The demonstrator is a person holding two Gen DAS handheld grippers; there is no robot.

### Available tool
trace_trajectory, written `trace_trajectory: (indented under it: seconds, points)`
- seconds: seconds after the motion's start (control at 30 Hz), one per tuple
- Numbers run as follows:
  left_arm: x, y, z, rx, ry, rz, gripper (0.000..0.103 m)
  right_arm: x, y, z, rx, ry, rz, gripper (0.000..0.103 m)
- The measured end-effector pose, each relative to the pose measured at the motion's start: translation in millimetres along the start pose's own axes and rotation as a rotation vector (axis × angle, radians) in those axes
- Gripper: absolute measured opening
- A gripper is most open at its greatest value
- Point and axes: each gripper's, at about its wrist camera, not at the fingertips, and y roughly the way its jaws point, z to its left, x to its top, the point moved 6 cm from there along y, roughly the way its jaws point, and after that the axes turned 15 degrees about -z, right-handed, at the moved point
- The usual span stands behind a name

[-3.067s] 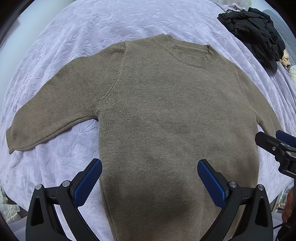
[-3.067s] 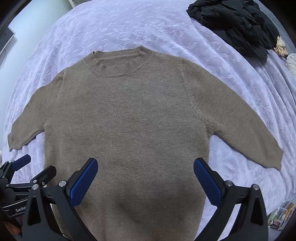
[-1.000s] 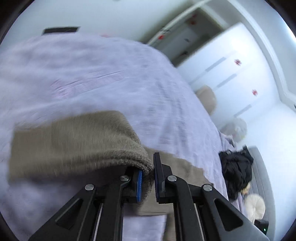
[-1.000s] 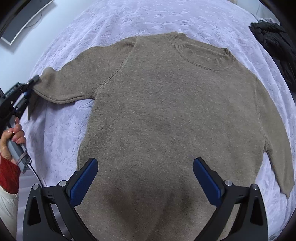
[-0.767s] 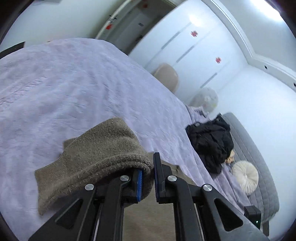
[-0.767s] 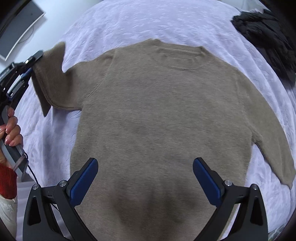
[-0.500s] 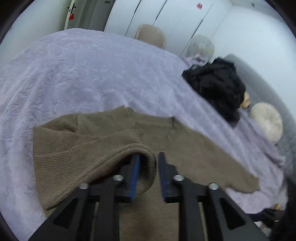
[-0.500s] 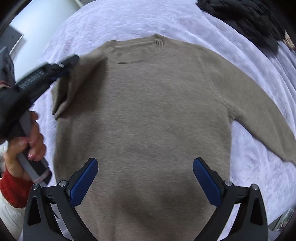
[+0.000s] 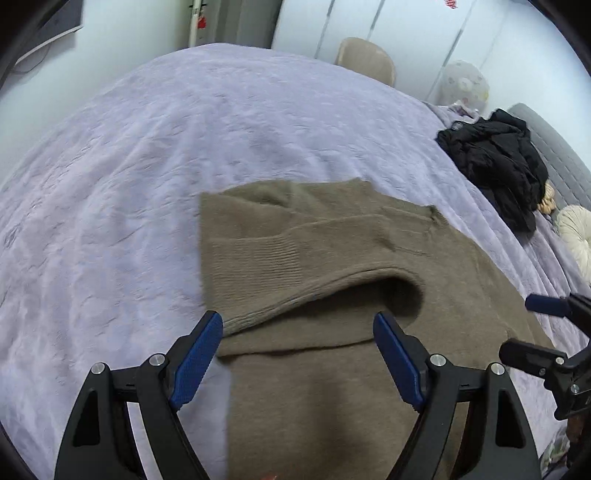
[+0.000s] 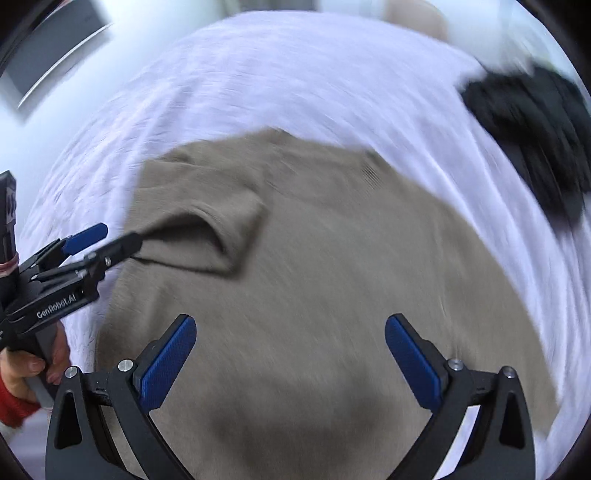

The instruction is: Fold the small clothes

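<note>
On the lavender bedspread lies the brown sweater, one sleeve folded across it; above it the left gripper is opening, empty, and the right gripper hangs wide, empty.

A bedroom: wide quilted bed, wardrobe doors.

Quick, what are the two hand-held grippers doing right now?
Left hand-held gripper: opening, nothing pinched; folded sleeve lies beyond it.
Right hand-held gripper: open, empty, above the sweater.
</note>
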Motion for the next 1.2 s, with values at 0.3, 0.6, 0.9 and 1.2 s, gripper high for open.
trace_trajectory:
  seconds: [0.3,0.6,0.9,1.2]
  points:
    - [-25,13,82,0.16,-0.065,0.108,0.085,31,96,134,-0.05,-0.785,-0.086,0.097]
    - [-23,31,81,0.165,-0.095,0.131,0.085,69,82,45,0.01,-0.171,-0.158,0.009]
    - [-12,43,77,0.177,-0.083,0.137,0.085,-37,96,-127,0.146,0.911,-0.09,0.019]
    - [-1,66,77,0.213,-0.136,0.188,0.085,-39,108,-154,0.192,1.044,-0.101,0.048]
